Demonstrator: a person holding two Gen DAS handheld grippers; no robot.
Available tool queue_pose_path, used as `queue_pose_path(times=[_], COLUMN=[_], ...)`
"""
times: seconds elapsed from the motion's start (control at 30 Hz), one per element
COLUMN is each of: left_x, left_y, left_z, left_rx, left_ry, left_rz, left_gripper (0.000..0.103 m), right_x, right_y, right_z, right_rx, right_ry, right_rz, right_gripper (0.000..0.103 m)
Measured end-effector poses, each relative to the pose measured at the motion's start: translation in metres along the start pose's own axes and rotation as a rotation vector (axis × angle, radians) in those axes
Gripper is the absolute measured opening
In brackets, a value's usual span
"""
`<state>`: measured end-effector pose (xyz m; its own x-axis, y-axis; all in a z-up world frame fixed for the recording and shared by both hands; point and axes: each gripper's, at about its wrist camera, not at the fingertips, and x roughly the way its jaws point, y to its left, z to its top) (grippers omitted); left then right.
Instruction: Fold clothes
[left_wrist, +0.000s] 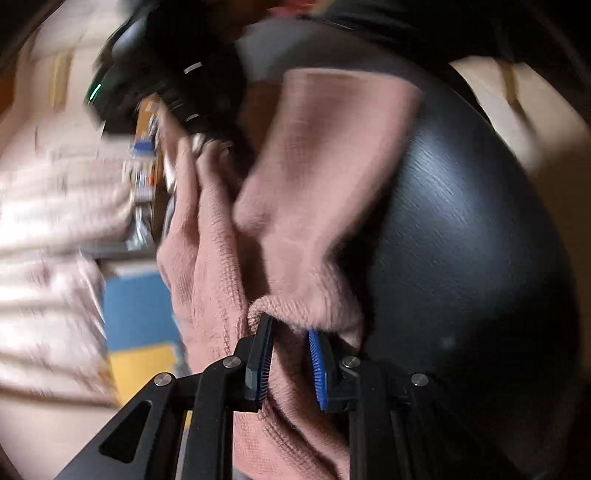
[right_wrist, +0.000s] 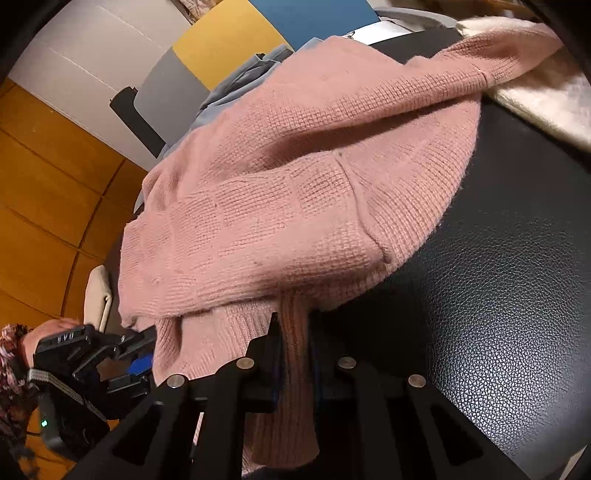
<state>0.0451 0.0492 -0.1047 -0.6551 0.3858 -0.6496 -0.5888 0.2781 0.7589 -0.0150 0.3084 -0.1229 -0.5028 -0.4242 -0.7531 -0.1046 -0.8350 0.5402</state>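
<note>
- While it lies on the black table (right_wrist: 517, 277), the pink sweater (right_wrist: 295, 184) has its ribbed hem clamped in the right gripper (right_wrist: 293, 332).
- Left gripper (left_wrist: 290, 354) pinches another sweater fold.
- No writing is legible.

Black leather-grain surface (right_wrist: 498, 295) is covered in part by pink knit sweater (right_wrist: 295, 177). Cream knit garment (right_wrist: 546, 92) is laid at far edge, grey-blue garment (right_wrist: 240, 81) behind sweater.
</note>
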Motion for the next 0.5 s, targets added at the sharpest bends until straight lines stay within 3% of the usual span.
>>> queue_pose_path(times=[0.17, 0.23, 0.33, 0.4, 0.5], left_x=[-0.002, 0.000, 0.023, 0.049, 0.067], left_y=[0.051, 0.056, 0.053, 0.050, 0.051], left_z=[0.009, 0.014, 0.031, 0.042, 0.045], left_rx=[-0.353, -0.416, -0.396, -0.347, -0.399], left_ry=[-0.036, -0.073, -0.036, 0.020, 0.065], left_rz=[-0.006, -0.001, -0.054, 0.023, 0.029], left_gripper=[0.023, 0.024, 0.024, 0.024, 0.021], right_x=[-0.003, -0.004, -0.006, -0.006, -0.007], right_y=[-0.007, -0.008, -0.009, -0.009, -0.010], right_z=[-0.002, -0.002, -0.004, -0.005, -0.006], right_rx=[0.023, 0.022, 0.021, 0.026, 0.035], right_ry=[0.000, 0.002, 0.000, -0.001, -0.002], right_rz=[0.024, 0.025, 0.026, 0.030, 0.038], right_gripper=[0.012, 0.012, 0.012, 0.012, 0.012])
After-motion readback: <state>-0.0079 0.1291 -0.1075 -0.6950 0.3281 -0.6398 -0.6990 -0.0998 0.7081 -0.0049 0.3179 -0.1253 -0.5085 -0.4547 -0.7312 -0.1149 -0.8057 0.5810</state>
